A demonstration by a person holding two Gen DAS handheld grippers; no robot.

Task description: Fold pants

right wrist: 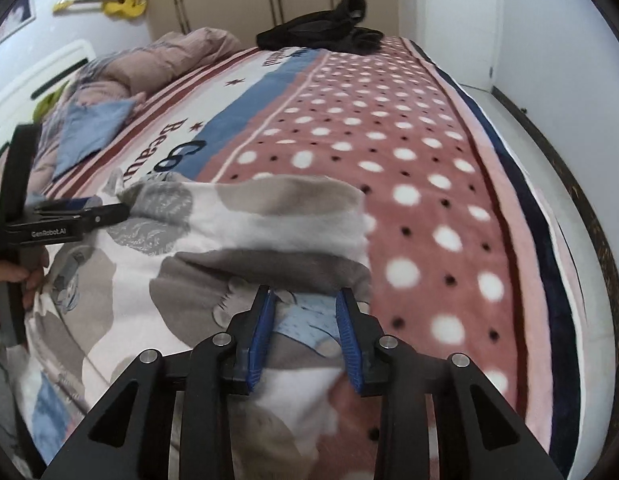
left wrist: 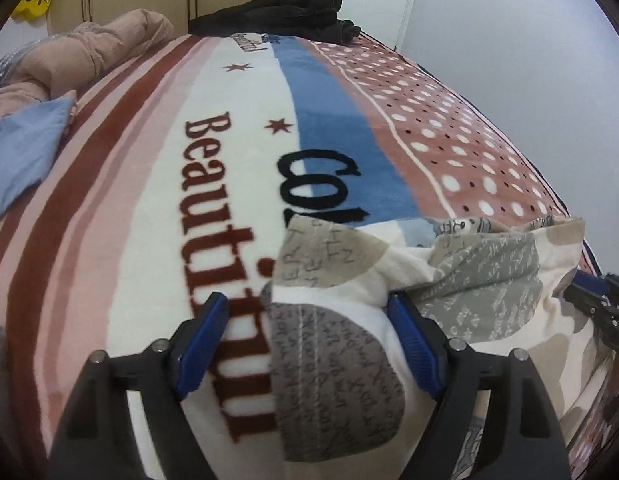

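Now both tongs, left [left wrist: 305, 344] and right [right wrist: 305, 320], stand released over the folded pants [right wrist: 249, 216] low in frame; next, smoothing the fold.

We look along the left gripper [left wrist: 307, 344], its blue-padded jaws standing wide apart over the near corner of the cream, grey-patched printed pants [left wrist: 349, 360]. Cloth lies between the pads; the right pad sits against a fold, while the left pad is clear of the fabric. The pants lie rumpled across the striped and polka-dotted fleece blanket [left wrist: 149, 208] covering the bed. At the right edge the black tip of the right gripper [left wrist: 601, 300] touches the pants. Farther off we see a light blue cloth [left wrist: 25, 160] on the left, a bunched pinkish-brown duvet [left wrist: 89, 52] beyond it, and a dark heap of clothing [left wrist: 293, 12] at the far end.
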